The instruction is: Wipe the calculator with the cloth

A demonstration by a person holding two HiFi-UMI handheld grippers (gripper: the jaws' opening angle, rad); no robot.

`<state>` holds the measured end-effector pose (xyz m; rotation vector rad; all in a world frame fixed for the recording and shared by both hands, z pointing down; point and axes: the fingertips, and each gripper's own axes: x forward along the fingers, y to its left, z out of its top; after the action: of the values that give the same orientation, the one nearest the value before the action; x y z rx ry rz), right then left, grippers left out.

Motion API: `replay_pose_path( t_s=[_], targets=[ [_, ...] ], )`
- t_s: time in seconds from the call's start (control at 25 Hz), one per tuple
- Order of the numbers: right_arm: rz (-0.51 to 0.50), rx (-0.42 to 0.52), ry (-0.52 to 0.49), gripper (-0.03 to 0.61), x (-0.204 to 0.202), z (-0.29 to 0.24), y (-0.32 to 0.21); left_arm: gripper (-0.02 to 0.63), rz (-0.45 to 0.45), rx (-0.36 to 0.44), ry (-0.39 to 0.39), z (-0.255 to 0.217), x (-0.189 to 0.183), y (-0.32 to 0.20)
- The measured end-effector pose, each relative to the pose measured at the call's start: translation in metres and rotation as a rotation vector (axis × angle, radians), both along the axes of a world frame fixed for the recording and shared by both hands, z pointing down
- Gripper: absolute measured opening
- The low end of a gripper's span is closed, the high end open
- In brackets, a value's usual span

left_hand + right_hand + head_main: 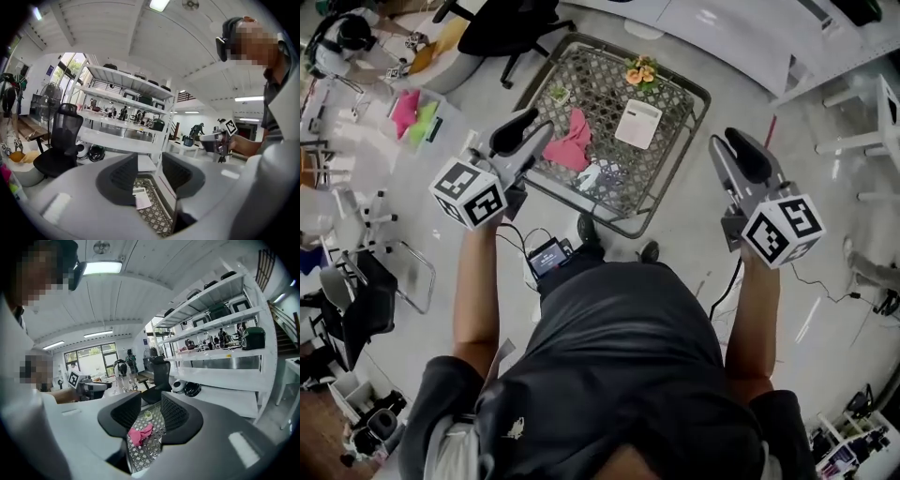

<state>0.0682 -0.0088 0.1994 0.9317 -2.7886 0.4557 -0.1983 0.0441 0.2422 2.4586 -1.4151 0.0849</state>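
A white calculator (pixel 638 124) lies on the far right part of a metal mesh table (pixel 675 202). A crumpled pink cloth (pixel 573 142) lies on the mesh to its left. My left gripper (pixel 525 127) hovers over the table's left edge beside the cloth, shut with nothing held. My right gripper (pixel 741 145) hangs off the table's right side, shut and empty as well. In the left gripper view the calculator (pixel 142 198) shows below the left gripper (pixel 150 173). In the right gripper view the cloth (pixel 140 434) shows beneath the right gripper (pixel 150 413).
Orange flowers (pixel 641 72) sit at the table's far edge and a small white object (pixel 591 174) lies near the cloth. A black office chair (pixel 511 28) stands beyond the table. White shelving (pixel 126 117) is behind, and cables trail on the floor.
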Motion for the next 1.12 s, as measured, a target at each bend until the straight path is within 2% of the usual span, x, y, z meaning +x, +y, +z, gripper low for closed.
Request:
replay_pose_path(
  t_s=[0.44, 0.68, 0.92, 1.12],
  targets=[
    [0.132, -0.029, 0.050, 0.114, -0.042, 0.006, -0.006, 0.178, 0.149, -0.061, 0.050, 0.037, -0.033, -0.045],
    [0.177, -0.056, 0.095, 0.114, -0.053, 0.016, -0.009, 0.198, 0.198, -0.149, 0.058, 0.087, -0.043, -0.064],
    [0.158, -0.117, 0.125, 0.113, -0.052, 0.042, -0.019, 0.271, 0.211, -0.294, -0.034, 0.169, -0.038, -0.070],
    [0.103, -0.174, 0.130, 0.114, -0.055, 0.072, -0.042, 0.336, 0.197, -0.451, -0.124, 0.252, -0.028, -0.069]
  ],
)
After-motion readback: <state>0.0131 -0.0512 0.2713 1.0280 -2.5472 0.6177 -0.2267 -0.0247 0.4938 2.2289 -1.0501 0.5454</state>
